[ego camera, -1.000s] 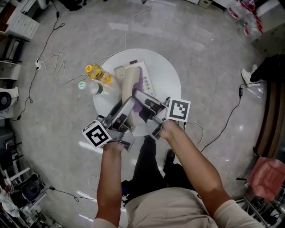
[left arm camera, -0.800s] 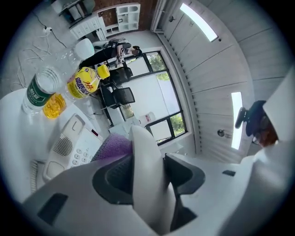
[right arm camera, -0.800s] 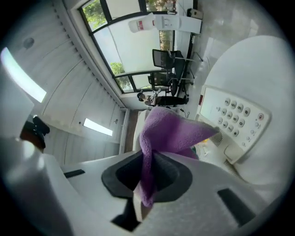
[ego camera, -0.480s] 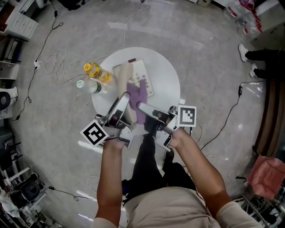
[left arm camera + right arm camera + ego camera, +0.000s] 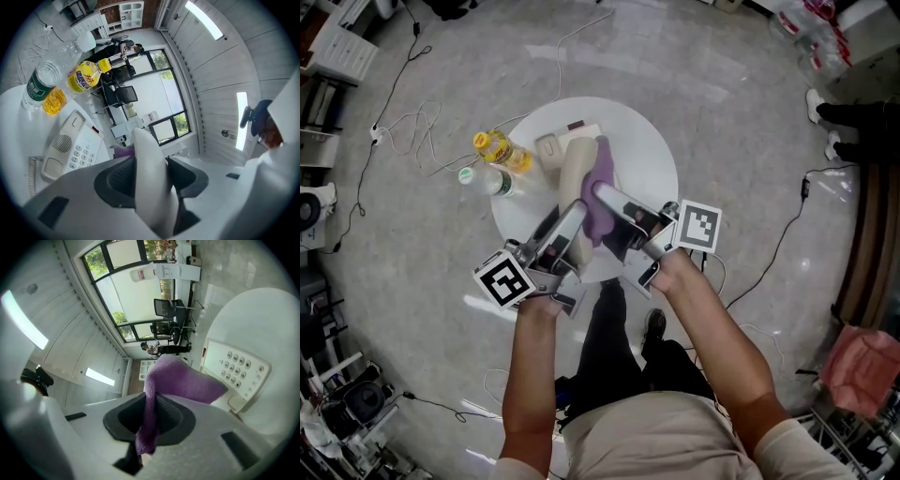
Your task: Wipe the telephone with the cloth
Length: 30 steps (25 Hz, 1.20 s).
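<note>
My left gripper (image 5: 567, 220) is shut on the cream telephone handset (image 5: 574, 178) and holds it tilted above the round white table (image 5: 652, 164). In the left gripper view the handset (image 5: 151, 180) fills the gap between the jaws of the left gripper (image 5: 150, 168). My right gripper (image 5: 605, 197) is shut on the purple cloth (image 5: 600, 183), which lies against the handset's right side. The cloth (image 5: 180, 380) hangs out of the right gripper (image 5: 150, 416) in its own view. The telephone base (image 5: 551, 147) rests on the table, with its keypad (image 5: 234, 369) facing up.
A yellow bottle (image 5: 492, 145) and a clear bottle with a green label (image 5: 478, 180) stand at the table's left edge. Cables (image 5: 403, 131) trail over the floor at the left. A bystander's shoes (image 5: 825, 112) are at the right, and a pink bag (image 5: 862, 361) lies at the lower right.
The right gripper drew the cloth down the handset toward me, then pushed it back up toward the far end. The left gripper kept the handset nearly still.
</note>
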Motion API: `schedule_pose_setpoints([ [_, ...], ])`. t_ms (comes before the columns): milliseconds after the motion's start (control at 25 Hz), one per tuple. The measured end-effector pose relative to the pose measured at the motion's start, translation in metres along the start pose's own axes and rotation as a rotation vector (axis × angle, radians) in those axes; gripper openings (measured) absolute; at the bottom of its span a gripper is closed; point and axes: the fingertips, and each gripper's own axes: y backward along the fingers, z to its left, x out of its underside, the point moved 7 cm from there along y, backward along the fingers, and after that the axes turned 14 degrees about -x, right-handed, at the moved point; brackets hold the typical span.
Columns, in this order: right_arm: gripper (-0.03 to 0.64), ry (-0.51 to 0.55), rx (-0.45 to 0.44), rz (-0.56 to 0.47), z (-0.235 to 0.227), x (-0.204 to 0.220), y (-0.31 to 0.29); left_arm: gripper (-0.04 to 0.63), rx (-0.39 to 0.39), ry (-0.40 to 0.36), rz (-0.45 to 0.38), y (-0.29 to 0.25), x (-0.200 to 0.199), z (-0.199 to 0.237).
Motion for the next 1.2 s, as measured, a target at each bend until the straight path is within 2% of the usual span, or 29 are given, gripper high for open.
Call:
schedule_pose_setpoints([
  [280,0.037,0.023,-0.038,-0.066,0.002,-0.011,-0.007,0.21,0.018,0.023,-0.02,-0.002,-0.003,-0.004],
  [520,0.034,0.048,-0.081,0.115,0.016,0.019,-0.015,0.21,0.005,0.158,-0.076,0.002,-0.007,0.008],
  [760,0.034,-0.002,-0.076,0.15,0.017,0.046,0.012,0.21,0.039,0.188,-0.131,0.007,-0.024,0.008],
  [960,0.034,-0.004,-0.087,0.072,0.011,0.038,0.02,0.21,0.061,0.155,-0.086,0.002,-0.019,0.0],
  [1040,0.034,0.003,-0.091,0.01,0.008,0.023,0.018,0.21,0.063,0.11,-0.039,-0.002,-0.009,-0.005],
  [1120,0.034,0.013,-0.088,-0.052,0.006,0.004,0.016,0.21,0.056,0.031,0.008,-0.006,0.0,-0.01],
  [1200,0.034,0.029,-0.082,-0.074,0.006,-0.011,0.011,0.21,0.05,-0.011,0.033,-0.009,0.007,-0.015],
])
